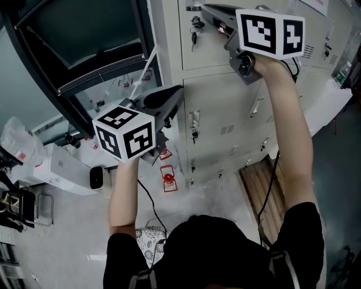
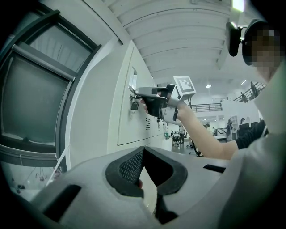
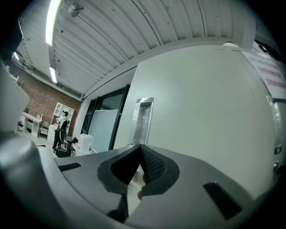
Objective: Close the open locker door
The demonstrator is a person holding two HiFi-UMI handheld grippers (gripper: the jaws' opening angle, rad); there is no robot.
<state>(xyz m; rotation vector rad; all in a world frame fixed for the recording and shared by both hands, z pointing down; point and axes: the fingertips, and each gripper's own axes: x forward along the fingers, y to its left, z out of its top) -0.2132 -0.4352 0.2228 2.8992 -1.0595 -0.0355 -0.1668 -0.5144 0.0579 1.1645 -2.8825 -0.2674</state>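
The right gripper (image 3: 141, 147) had its jaws drawn together with nothing between them. Its tips were at the face of the locker door (image 3: 201, 112), just beside the recessed handle (image 3: 143, 114). In the head view this gripper (image 1: 204, 9) was raised high on an outstretched arm. It reached the top row of the locker bank (image 1: 225, 113), near that row's left edge, where a key (image 1: 196, 25) hung from the lock.

The left gripper (image 2: 143, 149) was also closed on nothing. It hung lower and apart from the door, near the left edge of the bank, and pointed up along the cabinet fronts. Its own view showed the right gripper against the door (image 2: 127, 112) at the handle. Beyond the bank's left edge stood a dark window frame (image 1: 84, 56).

The door looked almost level with the neighbouring fronts. No view showed whether it had latched, or whether a thin gap remained at its edge.

The step in hand seemed to be the closing push itself, done by the right gripper alone, and the task looked close to finished. The next move probably called for a firm, straight press into the door on the handle side until it sat level with the bank. The tips would need to stay clear of the hanging key, and the gripper could then draw back.
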